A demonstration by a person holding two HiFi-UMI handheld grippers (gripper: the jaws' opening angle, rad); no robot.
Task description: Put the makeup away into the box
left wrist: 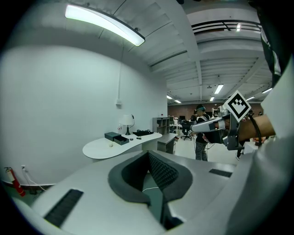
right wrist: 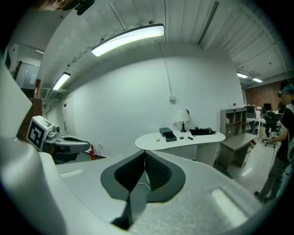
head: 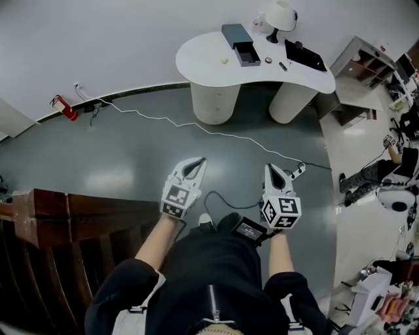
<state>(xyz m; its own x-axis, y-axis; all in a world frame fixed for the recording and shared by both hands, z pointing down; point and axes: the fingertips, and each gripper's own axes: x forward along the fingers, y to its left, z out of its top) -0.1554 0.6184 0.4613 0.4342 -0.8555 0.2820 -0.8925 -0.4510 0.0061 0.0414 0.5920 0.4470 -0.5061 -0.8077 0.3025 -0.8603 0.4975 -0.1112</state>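
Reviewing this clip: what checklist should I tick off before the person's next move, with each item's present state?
1. Left gripper empty, jaws together: ok.
2. Right gripper empty, jaws together: ok.
3. Dark rectangular box on the curved white table open, lid beside it: ok.
4. Table within reach: not ok, it stands well across the grey floor.
5. Path free: not ok, a thin white cable crosses the floor.
6. Small items on the table identifiable as makeup: cannot tell.

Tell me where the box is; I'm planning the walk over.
Head view, top centre: the dark box sits on the white table, left of the lamp.
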